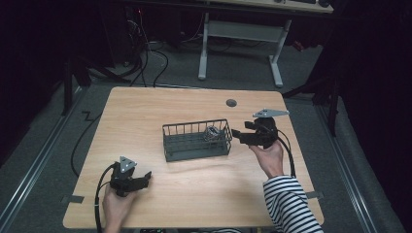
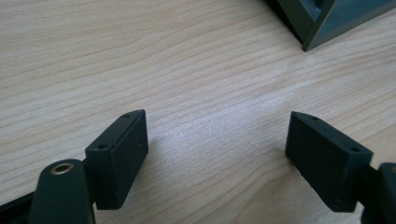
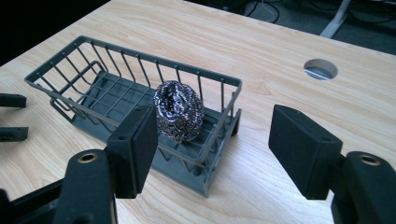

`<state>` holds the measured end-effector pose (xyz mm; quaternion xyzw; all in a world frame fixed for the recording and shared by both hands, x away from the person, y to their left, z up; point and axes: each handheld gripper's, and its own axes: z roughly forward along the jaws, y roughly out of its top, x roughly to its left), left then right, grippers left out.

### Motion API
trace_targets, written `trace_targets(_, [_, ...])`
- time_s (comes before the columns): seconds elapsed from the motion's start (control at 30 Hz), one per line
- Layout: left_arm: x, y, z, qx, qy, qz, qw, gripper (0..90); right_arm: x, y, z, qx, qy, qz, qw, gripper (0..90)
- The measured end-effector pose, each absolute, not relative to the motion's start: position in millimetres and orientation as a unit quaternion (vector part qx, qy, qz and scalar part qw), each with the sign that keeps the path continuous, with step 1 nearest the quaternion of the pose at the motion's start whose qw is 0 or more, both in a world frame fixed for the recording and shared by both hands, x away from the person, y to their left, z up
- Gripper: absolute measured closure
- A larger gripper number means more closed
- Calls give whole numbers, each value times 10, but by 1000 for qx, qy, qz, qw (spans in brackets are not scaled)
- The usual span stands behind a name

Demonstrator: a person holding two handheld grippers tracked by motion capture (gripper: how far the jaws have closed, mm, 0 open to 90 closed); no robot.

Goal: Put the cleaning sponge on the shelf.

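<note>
Right tool point(image 3: 212, 144) wide open, empty, hovering just beside the basket point(image 3: 70, 67) end where the steel scourer point(image 3: 179, 111) sits; left tool point(image 2: 217, 156) also wide open, empty, low over bare desk point(image 2: 187, 60). Scourer judged light, springy, snag-prone on wire: pinch across its middle from above.

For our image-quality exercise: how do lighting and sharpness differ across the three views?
High view: table lit, surroundings nearly black, slightly soft. Left gripper view: bright wood, soft shadows under the jaws. Right gripper view: sharp, with glints on the steel scourer in the basket.
</note>
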<state>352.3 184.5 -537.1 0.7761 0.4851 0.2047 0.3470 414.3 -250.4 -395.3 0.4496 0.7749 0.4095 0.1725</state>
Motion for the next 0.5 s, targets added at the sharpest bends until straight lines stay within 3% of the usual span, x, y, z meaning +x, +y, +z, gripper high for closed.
trace_targets(0.5, [3522, 1844, -5371, 776, 485, 205, 347, 218, 3892, -2679, -3906, 442, 771, 422, 181, 337])
